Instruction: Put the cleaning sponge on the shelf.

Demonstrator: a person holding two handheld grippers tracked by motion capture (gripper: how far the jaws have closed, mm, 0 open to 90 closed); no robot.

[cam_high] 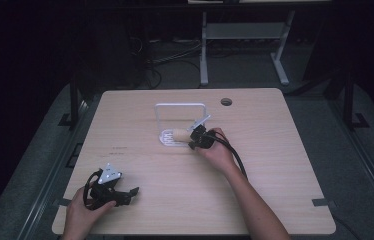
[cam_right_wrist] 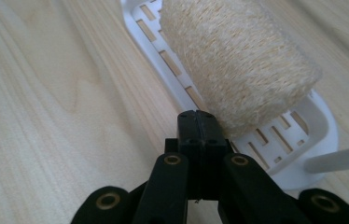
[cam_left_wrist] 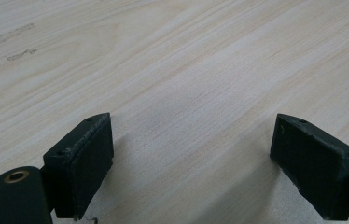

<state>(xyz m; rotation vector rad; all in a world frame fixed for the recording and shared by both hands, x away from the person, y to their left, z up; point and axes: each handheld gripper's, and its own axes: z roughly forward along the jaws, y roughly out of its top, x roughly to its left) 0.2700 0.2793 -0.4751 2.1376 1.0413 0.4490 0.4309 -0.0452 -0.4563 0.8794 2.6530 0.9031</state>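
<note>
A beige loofah roll (cam_right_wrist: 238,65) lies on the slotted base of a white wire rack (cam_right_wrist: 303,135); in the high view the loofah (cam_high: 179,134) sits at the table's middle, under the rack's upright frame (cam_high: 180,105). My right gripper (cam_right_wrist: 199,122) is shut with nothing between its pads, its tips right at the roll's near end and the rack's edge. From above, the right gripper (cam_high: 194,138) sits just right of the loofah. My left gripper (cam_left_wrist: 191,154) stands open over bare wood, and in the high view it (cam_high: 131,192) rests at the front left.
The light wooden table (cam_high: 275,165) has a round cable hole (cam_high: 226,102) at the back right. Faint marks (cam_high: 119,150) show left of centre. Beyond the far edge stand desk legs (cam_high: 204,55) and cables on the dark floor.
</note>
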